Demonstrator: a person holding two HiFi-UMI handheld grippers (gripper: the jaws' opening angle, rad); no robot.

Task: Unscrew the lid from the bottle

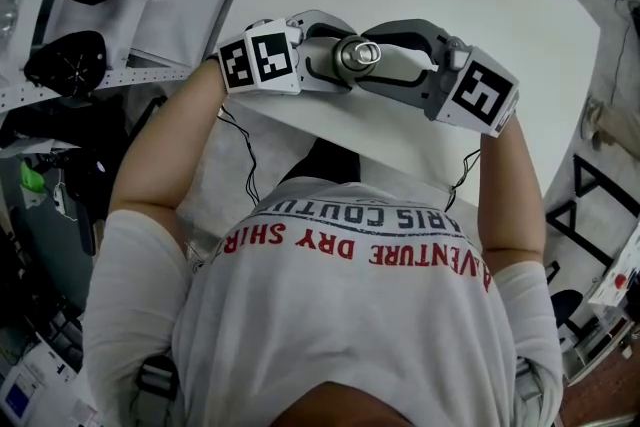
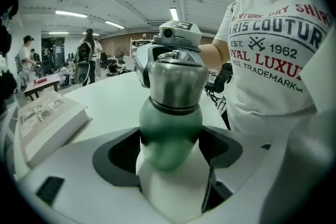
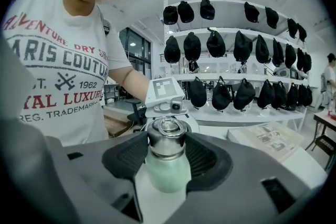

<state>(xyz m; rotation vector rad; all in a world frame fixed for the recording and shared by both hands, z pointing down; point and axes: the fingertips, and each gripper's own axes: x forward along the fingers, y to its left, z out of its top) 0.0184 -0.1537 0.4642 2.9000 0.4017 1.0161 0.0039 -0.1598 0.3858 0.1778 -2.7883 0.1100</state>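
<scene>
Over the near edge of the white table (image 1: 480, 5), the left gripper (image 2: 169, 152) clamps the green bottle (image 2: 170, 123) by its body and the right gripper (image 3: 167, 160), jaws fairly wide, pinches the steel lid (image 3: 167, 140) (seated, no gap showing), so all the unscrewing seems left.

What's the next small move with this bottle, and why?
Probably rotate the right gripper a little to start loosening the lid, while the left gripper holds steady. The right gripper's pads sit on the steel lid, the left gripper clamps the green bottle lower down, and the lid looks fully seated.
</scene>
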